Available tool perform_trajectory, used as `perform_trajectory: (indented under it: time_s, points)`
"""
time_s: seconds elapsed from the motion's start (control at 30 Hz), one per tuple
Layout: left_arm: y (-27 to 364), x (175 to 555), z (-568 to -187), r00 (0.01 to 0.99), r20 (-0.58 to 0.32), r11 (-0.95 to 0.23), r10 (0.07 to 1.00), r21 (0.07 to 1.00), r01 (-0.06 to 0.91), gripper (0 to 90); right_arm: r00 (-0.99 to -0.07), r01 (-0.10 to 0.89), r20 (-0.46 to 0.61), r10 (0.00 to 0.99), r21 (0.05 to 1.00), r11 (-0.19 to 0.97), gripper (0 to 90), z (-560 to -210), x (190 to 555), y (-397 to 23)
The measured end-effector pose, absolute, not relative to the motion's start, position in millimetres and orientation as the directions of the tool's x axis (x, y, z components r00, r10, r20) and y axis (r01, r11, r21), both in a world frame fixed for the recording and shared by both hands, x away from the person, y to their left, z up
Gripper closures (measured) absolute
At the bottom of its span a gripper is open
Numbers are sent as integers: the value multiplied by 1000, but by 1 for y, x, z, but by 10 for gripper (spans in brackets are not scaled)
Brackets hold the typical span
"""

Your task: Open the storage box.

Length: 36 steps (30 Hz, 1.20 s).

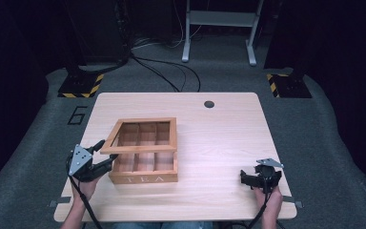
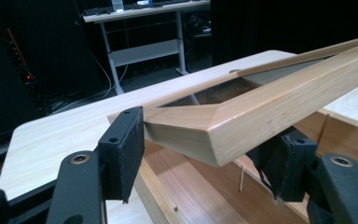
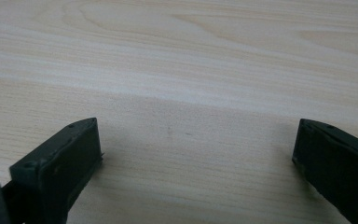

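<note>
Left gripper (image 1: 106,153) clamps the tea box (image 1: 143,177) lid (image 1: 138,149) corner, lid partly raised; right gripper (image 1: 248,177) rests released on the table (image 1: 219,138).

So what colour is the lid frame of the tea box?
Light honey-brown wood lid frame, best in the left gripper view.

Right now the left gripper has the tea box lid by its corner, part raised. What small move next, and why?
Probably swing the lid further up and back on its hinge side. The left gripper is shut on the lid's near corner, the lid sits only part raised over the tea box, and the compartments remain half covered. The right gripper rests open over bare table.
</note>
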<state>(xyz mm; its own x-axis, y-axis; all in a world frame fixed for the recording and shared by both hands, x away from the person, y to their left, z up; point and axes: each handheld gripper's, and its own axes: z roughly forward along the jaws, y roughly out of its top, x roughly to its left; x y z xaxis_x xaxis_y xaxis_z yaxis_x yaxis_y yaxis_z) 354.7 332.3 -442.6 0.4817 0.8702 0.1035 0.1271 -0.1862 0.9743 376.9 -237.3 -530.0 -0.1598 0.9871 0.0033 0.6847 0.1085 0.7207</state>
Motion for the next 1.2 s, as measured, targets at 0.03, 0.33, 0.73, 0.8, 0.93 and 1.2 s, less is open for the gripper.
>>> perform_trajectory:
  time_s: [0.03,0.33,0.73,0.8,0.93,1.2]
  points:
    - [332,355,-442,479,105,-188,871,974,128,380,-160,684,3,987,721,109,5,-530,377,-237]
    - [332,361,-432,465,121,-195,877,974,115,410,-160,684,4,987,721,108,5,-530,377,-237]
    - [335,368,-414,451,117,-183,885,977,106,485,-160,685,3,987,721,109,4,-530,377,-237]
    - [337,370,-412,454,104,-168,885,980,103,507,-160,685,3,987,721,109,5,-530,377,-237]
    - [339,374,-406,460,100,-165,883,981,104,530,-160,685,3,987,720,109,5,-530,377,-237]
    - [340,378,-399,456,96,-162,885,981,109,554,-160,685,3,987,721,108,5,-530,377,-237]
